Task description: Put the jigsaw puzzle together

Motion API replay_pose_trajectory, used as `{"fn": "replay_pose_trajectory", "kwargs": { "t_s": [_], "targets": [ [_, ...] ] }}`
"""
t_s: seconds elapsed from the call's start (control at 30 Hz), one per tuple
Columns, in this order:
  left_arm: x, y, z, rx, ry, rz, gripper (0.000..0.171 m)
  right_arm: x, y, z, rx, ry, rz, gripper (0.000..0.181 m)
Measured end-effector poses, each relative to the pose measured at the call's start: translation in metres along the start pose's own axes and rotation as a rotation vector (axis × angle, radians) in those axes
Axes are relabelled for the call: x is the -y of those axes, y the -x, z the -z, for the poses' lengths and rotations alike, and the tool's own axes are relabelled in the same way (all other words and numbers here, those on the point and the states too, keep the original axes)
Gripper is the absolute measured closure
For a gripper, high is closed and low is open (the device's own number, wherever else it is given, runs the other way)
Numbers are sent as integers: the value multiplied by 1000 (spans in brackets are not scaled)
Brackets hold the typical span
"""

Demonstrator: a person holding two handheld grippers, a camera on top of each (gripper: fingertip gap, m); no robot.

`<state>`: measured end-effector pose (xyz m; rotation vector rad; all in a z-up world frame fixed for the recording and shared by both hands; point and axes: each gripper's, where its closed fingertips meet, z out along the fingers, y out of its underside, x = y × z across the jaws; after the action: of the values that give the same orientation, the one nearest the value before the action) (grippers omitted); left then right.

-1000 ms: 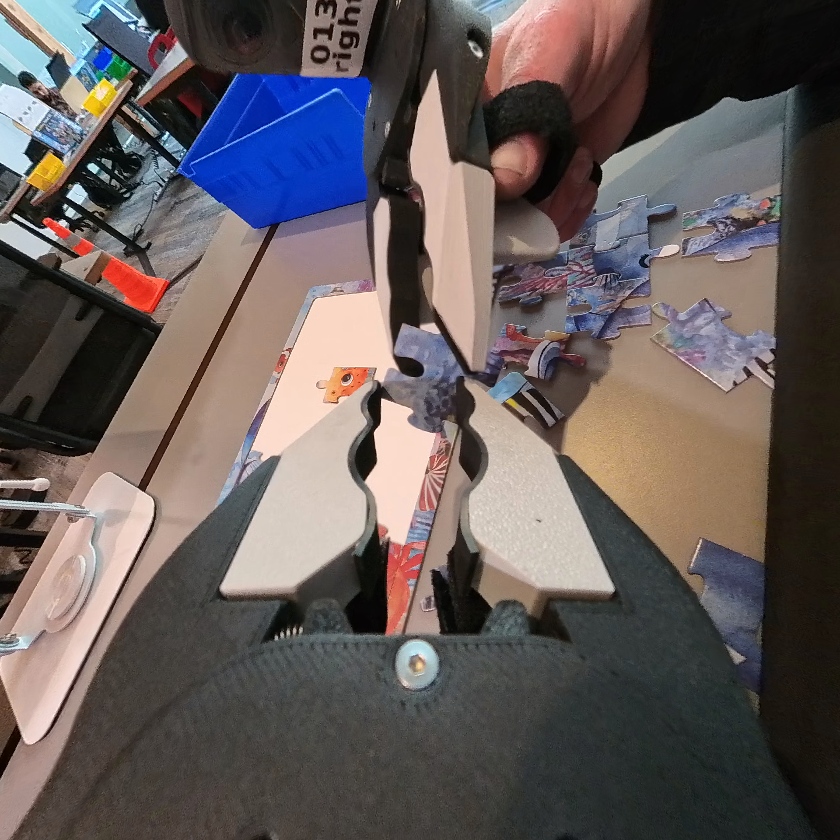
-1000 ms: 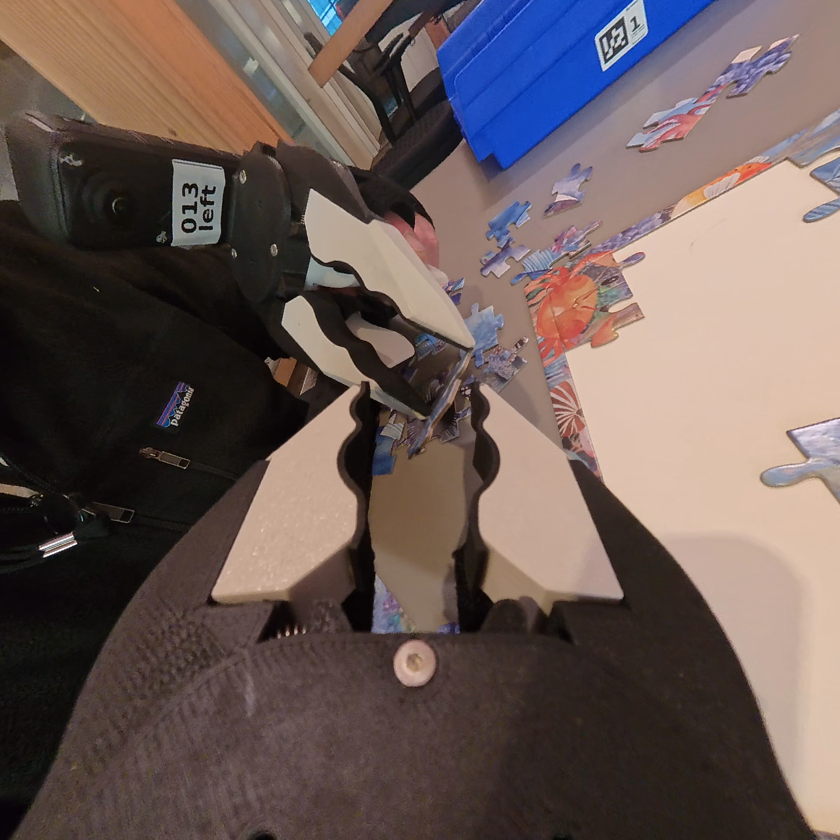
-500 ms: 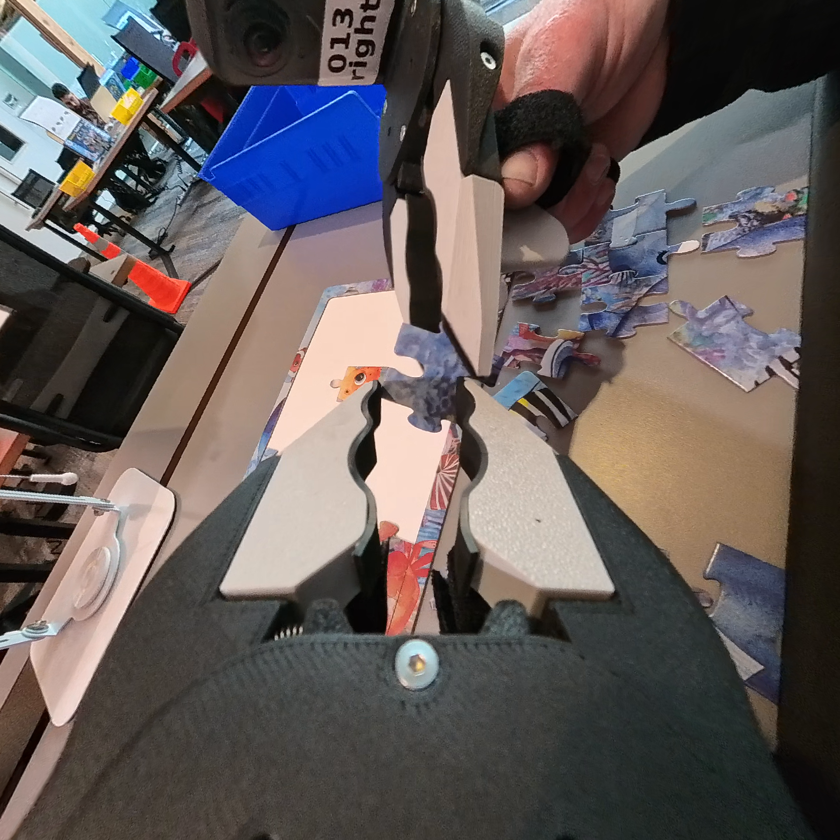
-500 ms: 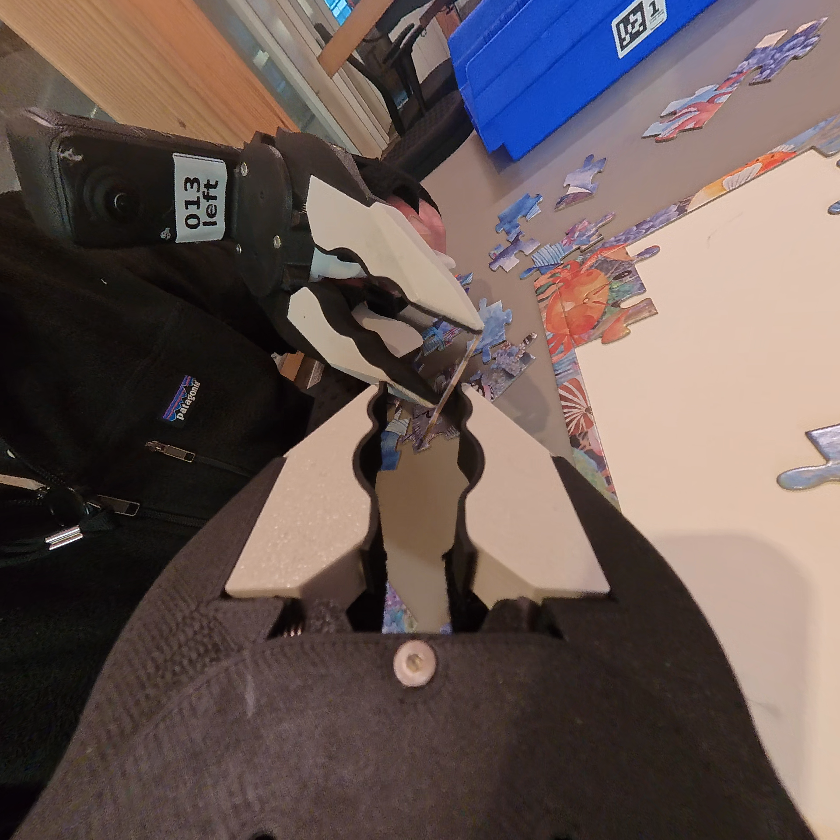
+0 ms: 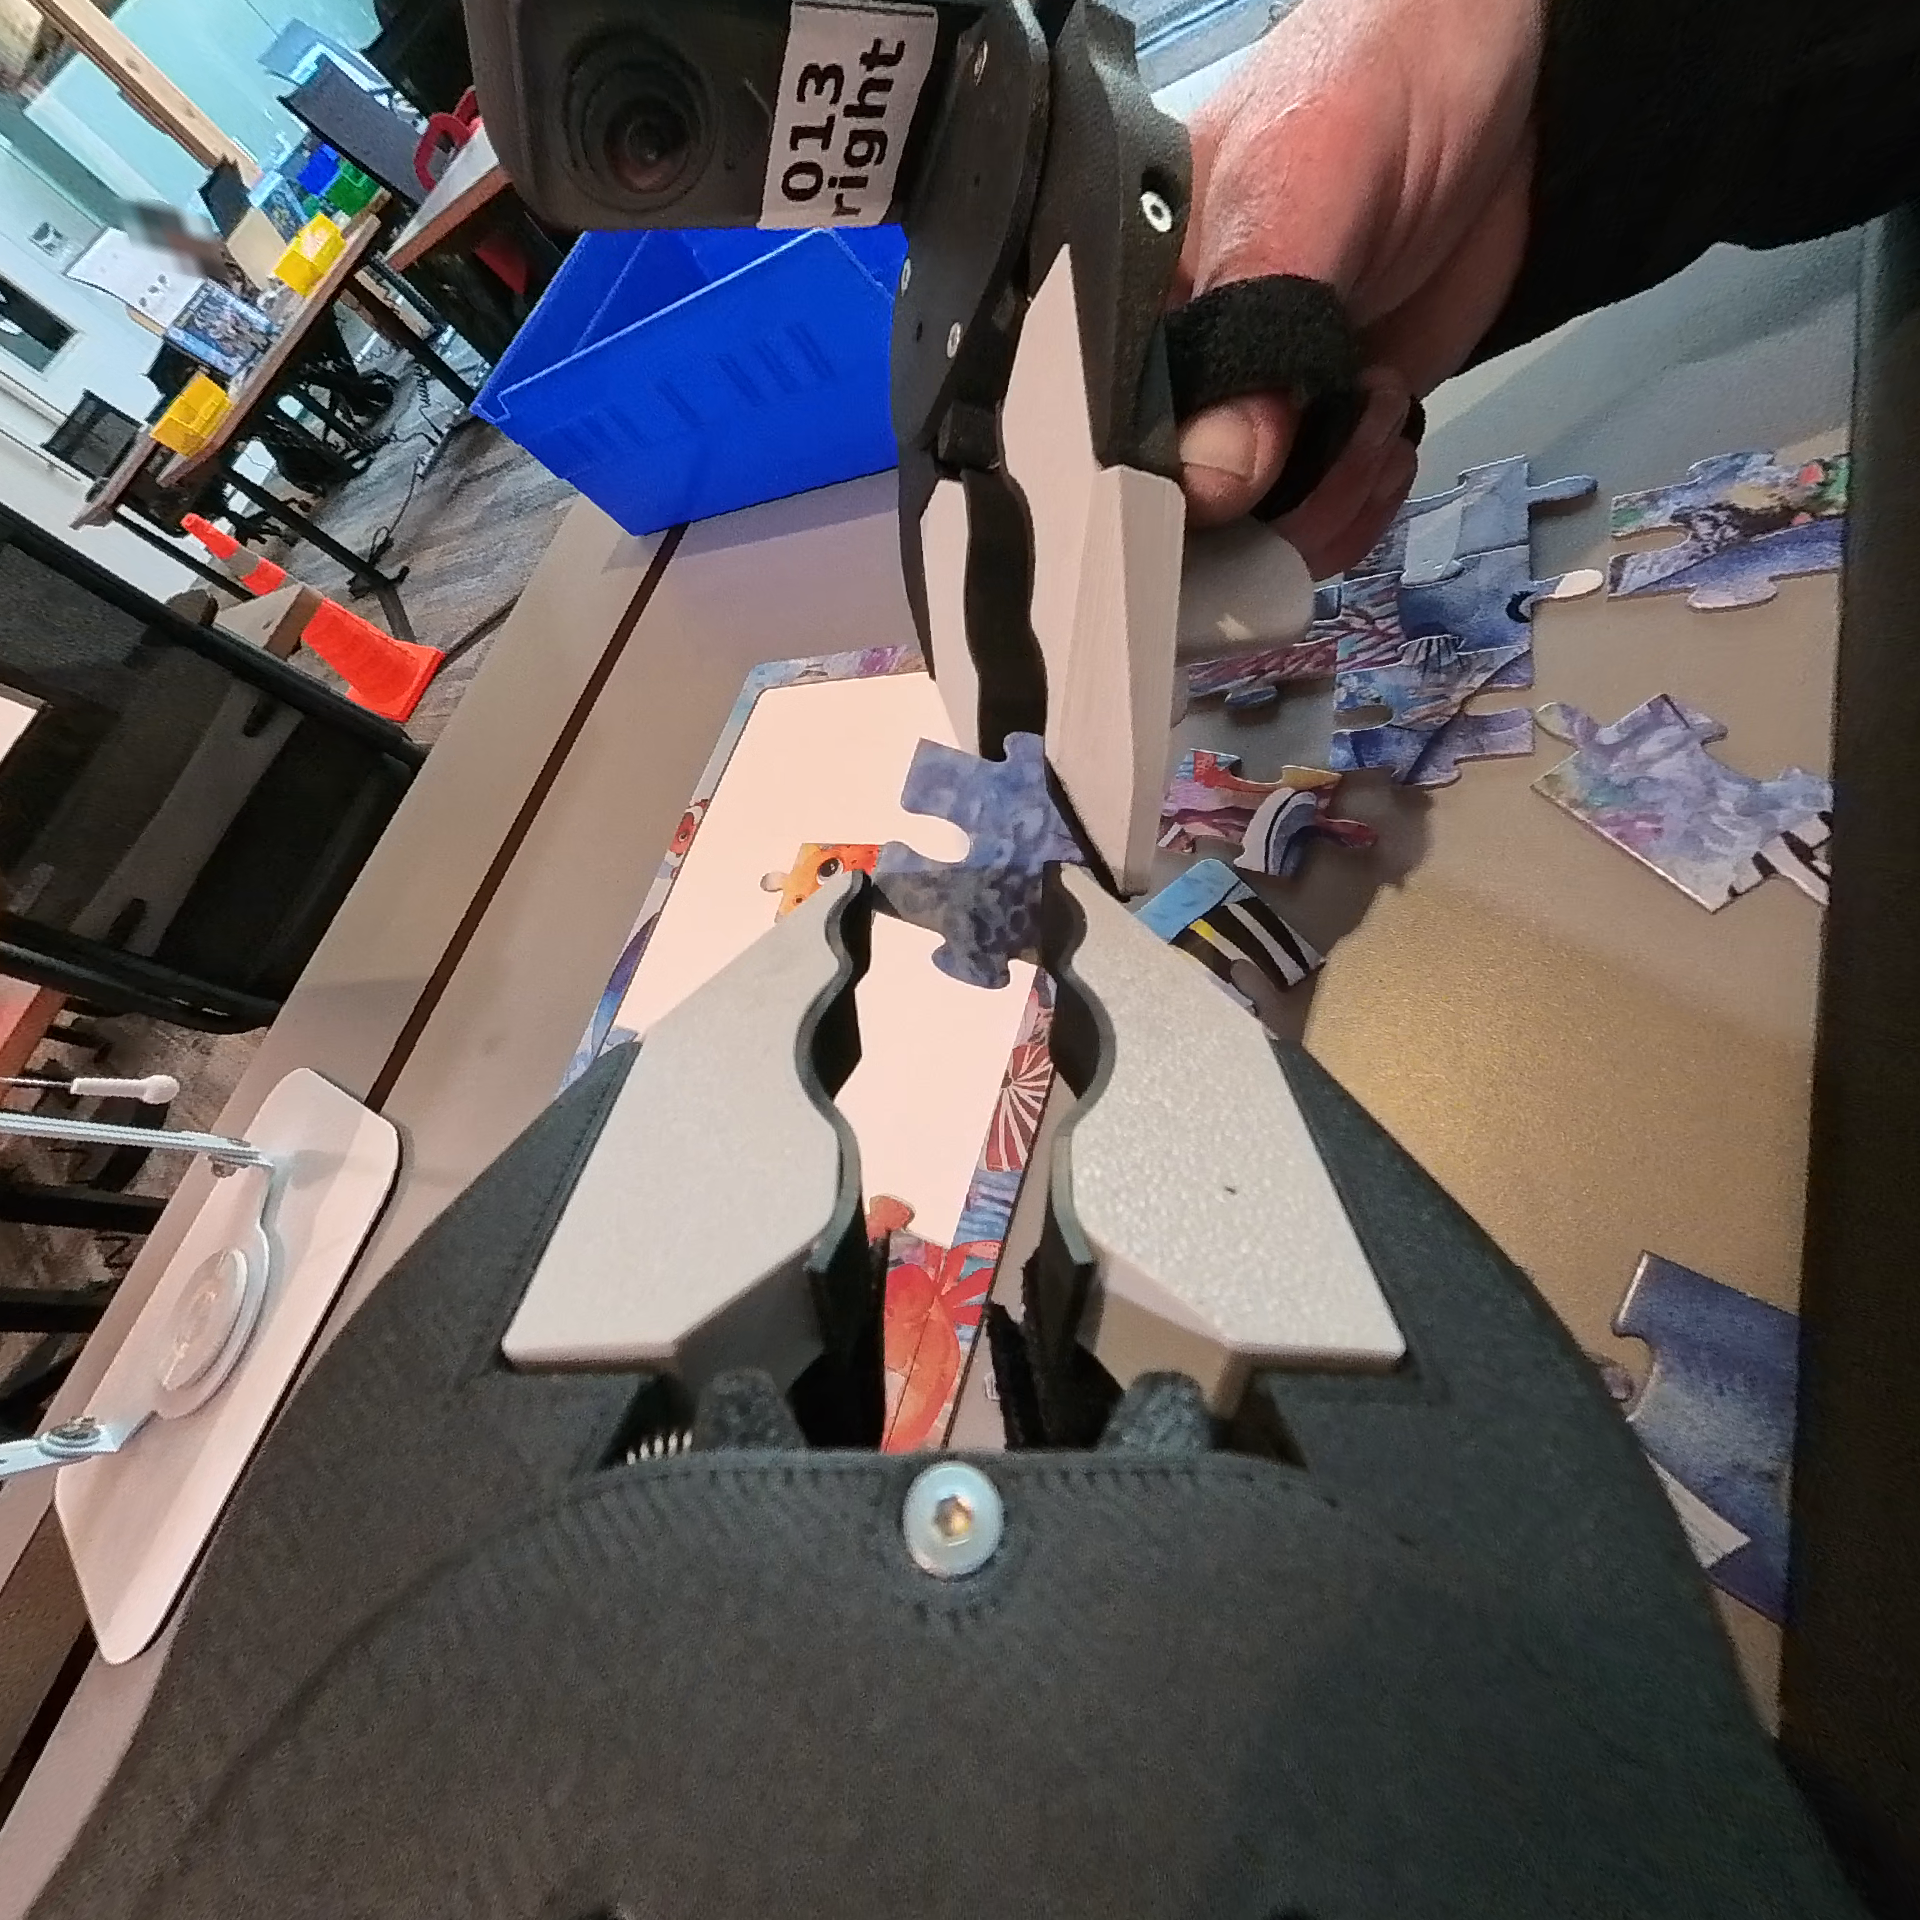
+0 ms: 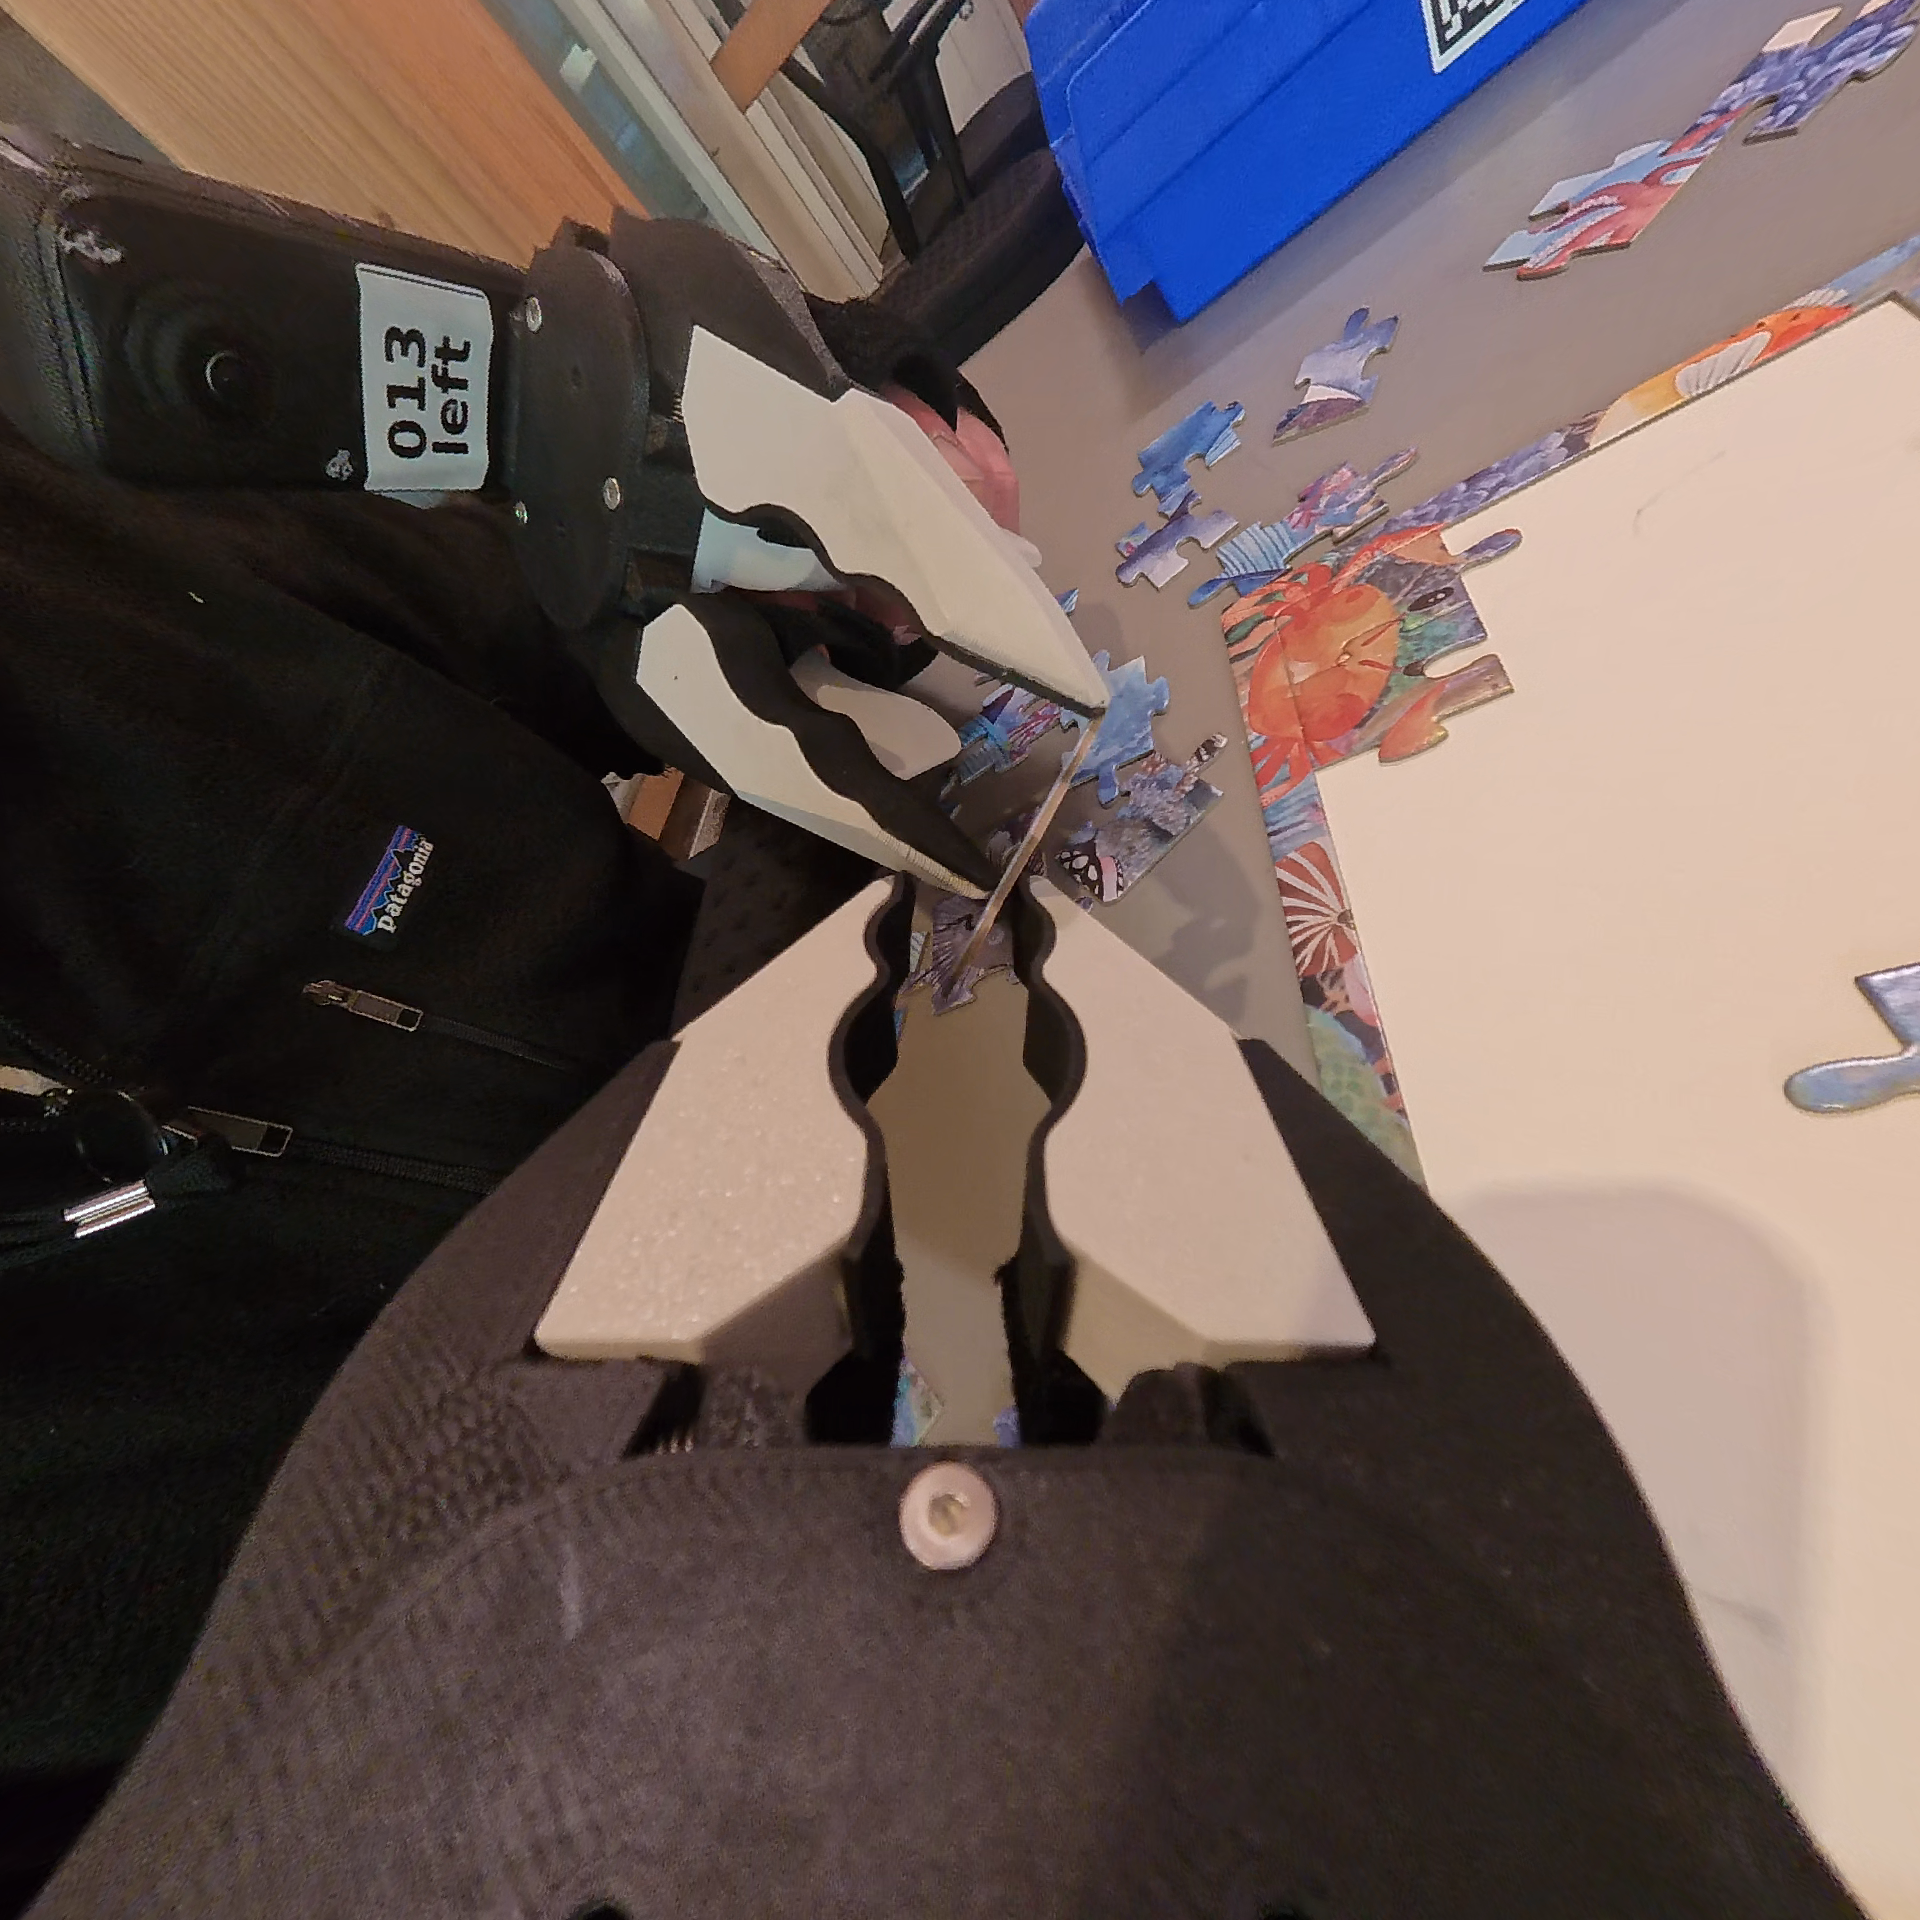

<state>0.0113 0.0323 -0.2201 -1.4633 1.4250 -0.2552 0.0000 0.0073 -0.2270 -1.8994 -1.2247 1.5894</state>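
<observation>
A blue jigsaw piece (image 5: 977, 862) hangs in the air between both grippers, above the white puzzle board (image 5: 831, 748). My left gripper (image 5: 958, 883) is shut on it, its fingertips pressing the piece's two side edges. In the right wrist view the piece (image 6: 1023, 831) shows edge-on, running from the left gripper (image 6: 1034, 798) down into my right gripper (image 6: 964, 891). The right gripper's jaws stand narrowly apart around the piece's end, with a gap on both sides. The right gripper (image 5: 1039, 800) comes down from above in the left wrist view. An orange crab section (image 6: 1340, 655) sits in the board's corner.
Loose pieces lie on the grey table beside the board (image 5: 1683, 800) (image 6: 1184, 488). A blue bin (image 5: 707, 395) stands at the far end. A white plate with a metal clip (image 5: 208, 1299) sits at the table's left edge. A hand (image 5: 1351, 208) holds the right gripper; a black jacket (image 6: 312, 831) fills the left. My two grippers' fingertips are within a few centimetres of each other.
The right gripper's jaws have narrowed around the blue piece over the last second. The left gripper keeps the same grip and both have barely shifted.
</observation>
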Motion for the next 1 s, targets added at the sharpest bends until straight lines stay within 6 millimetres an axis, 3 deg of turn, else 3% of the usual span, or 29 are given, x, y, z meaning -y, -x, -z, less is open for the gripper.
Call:
{"fn": "replay_pose_trajectory", "kwargs": {
  "t_s": [1.0],
  "targets": [
    [11,6,6,47,-97,-30,140,6,3,8,19,-42,12,177]
  ]
}}
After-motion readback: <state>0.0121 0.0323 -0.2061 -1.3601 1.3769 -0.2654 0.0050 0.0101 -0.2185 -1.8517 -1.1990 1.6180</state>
